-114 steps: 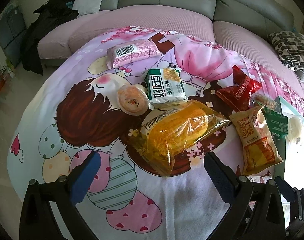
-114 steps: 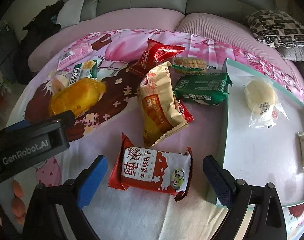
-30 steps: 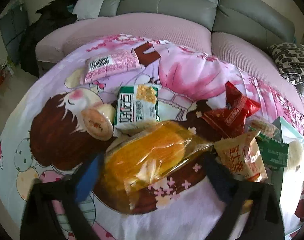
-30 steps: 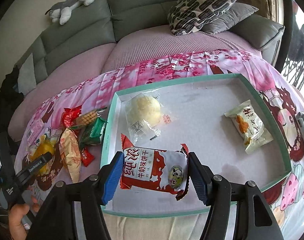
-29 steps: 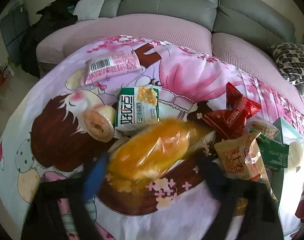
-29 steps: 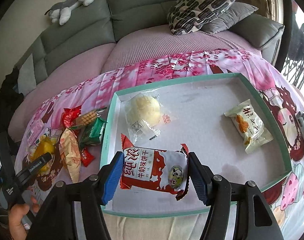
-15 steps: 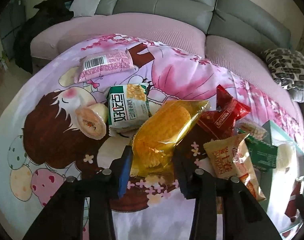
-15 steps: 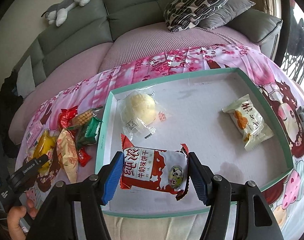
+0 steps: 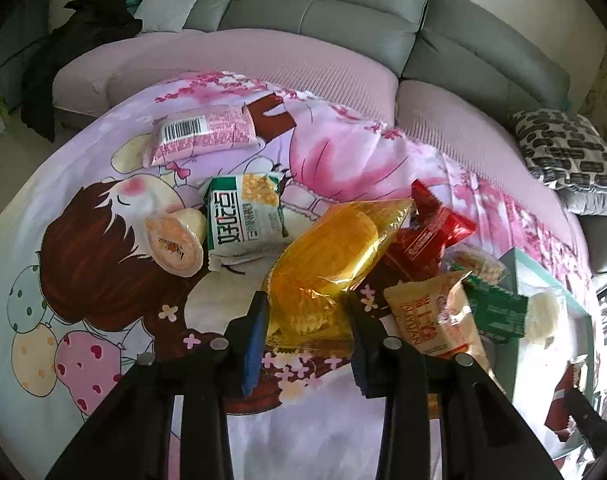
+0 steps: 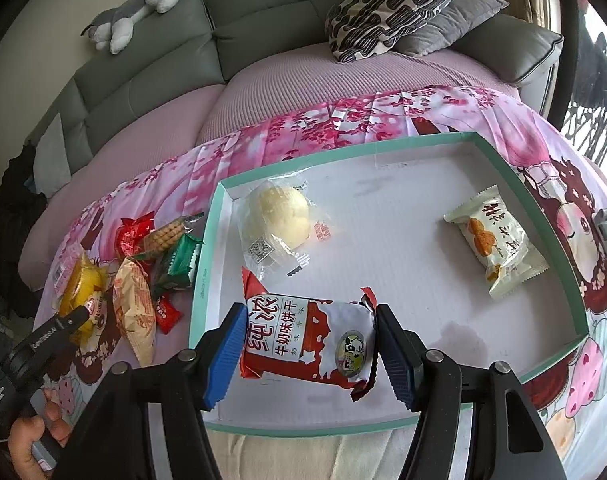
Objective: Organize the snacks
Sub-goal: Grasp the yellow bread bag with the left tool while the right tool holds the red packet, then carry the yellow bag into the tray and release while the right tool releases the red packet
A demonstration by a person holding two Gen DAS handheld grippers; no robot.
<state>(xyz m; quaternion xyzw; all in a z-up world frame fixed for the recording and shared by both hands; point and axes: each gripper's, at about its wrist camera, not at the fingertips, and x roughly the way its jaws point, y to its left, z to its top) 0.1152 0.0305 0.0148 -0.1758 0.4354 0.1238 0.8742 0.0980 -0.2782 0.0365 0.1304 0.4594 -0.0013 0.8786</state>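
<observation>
Black claw (image 10: pixel 308 354) arms w/ blue ribbed pads (image 10: pixel 225 354), silver screws.

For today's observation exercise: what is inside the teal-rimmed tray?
Inside the teal-rimmed tray: a wrapped round bun and a cream snack packet. The red-and-white biscuit packet, gripped by the right gripper, hides the floor beneath it.

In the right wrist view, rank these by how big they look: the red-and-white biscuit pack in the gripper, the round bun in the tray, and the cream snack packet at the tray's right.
1. Red-and-white biscuit pack, though it sits nearest the camera, which inflates it.
2 and 3. Round bun and cream snack packet look too alike to rank.
</observation>
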